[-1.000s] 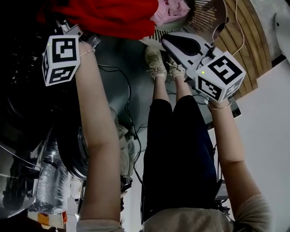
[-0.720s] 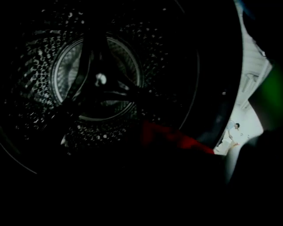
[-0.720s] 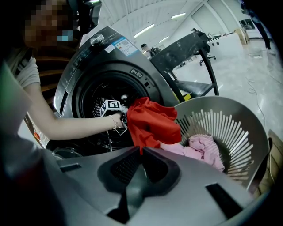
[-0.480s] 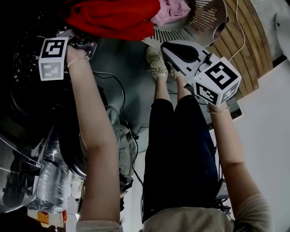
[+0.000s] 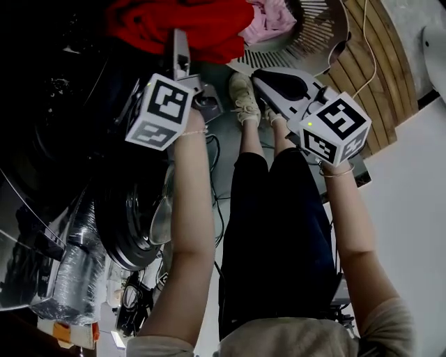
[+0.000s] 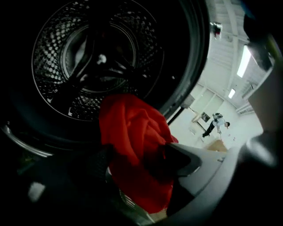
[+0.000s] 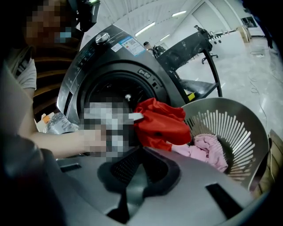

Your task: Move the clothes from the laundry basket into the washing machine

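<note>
A red garment (image 5: 181,28) lies bunched at the washing machine's mouth, next to the grey laundry basket (image 5: 317,38), which holds a pink garment (image 5: 268,15). My left gripper (image 5: 185,63) points at the red garment (image 6: 132,145). Its jaws have just been opening and now stand wide, with the cloth loose between them in front of the dark drum (image 6: 97,57). My right gripper (image 5: 268,73) hovers beside the basket, shut with nothing in it (image 7: 132,172). From there I see the red garment (image 7: 161,121), the pink garment (image 7: 203,150) and the basket (image 7: 234,128).
The machine's round door (image 5: 132,223) hangs open at lower left. The person's legs and shoes (image 5: 240,97) stand between the two grippers. Cables (image 5: 209,146) trail over the floor, and a foil-wrapped hose (image 5: 70,272) lies at the left edge.
The left gripper has swung from the left, by the drum, toward the middle, and its jaws have opened. The red garment sits slightly further right. The right gripper has stayed put.
</note>
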Tool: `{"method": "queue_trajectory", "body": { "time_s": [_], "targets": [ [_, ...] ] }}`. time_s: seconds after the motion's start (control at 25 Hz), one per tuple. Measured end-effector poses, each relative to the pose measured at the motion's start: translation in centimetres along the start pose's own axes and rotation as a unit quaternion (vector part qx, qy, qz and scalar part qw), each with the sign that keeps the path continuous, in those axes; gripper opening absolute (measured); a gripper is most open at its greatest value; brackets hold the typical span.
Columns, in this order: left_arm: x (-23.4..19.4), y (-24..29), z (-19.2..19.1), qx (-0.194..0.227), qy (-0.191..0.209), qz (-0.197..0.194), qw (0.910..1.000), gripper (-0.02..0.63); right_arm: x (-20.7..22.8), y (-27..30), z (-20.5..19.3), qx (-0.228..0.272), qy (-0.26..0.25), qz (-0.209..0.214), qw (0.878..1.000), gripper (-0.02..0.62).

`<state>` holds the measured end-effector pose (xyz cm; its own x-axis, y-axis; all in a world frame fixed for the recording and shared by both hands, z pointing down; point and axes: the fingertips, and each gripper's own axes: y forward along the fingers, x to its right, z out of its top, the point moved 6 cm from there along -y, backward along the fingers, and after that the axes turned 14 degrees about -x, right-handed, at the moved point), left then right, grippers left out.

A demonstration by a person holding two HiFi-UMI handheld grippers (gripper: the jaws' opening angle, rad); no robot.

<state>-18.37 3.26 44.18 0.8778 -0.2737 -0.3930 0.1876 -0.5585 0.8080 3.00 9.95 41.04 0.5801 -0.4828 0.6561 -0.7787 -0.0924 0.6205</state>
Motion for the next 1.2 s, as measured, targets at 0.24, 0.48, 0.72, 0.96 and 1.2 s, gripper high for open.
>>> {"method": "queue_trajectory", "body": {
  "time_s": [0.24,0.48,0.72,0.96,1.2],
  "targets": [
    [1.3,4.8,-2.2,-0.025,0.020,0.031,0.9990,0.390,0.3,-0.1,-0.2,0.005,0.003,-0.007,1.000,0.029],
    [1.2,5.5,-1.1,0.007,0.070,-0.009,0.9975,0.131,0.5,-0.1,-0.6,-0.001,0.010,-0.010,1.000,0.026],
    [-1.0,1.9,3.5,0.082,0.042,-0.006,0.9957,0.095,0.4,-0.2,-0.5,-0.011,0.010,-0.015,1.000,0.021],
    [-5.3,0.5,10.3,0.170,0.057,0.069,0.9813,0.095,0.6,-0.4,0.7,-0.006,0.002,-0.014,1.000,0.021],
    [-8.1,4.4,10.7,0.095,-0.004,0.104,0.9900,0.225,0.6,0.4,0.9,-0.005,0.004,-0.010,1.000,0.020]
  ]
}}
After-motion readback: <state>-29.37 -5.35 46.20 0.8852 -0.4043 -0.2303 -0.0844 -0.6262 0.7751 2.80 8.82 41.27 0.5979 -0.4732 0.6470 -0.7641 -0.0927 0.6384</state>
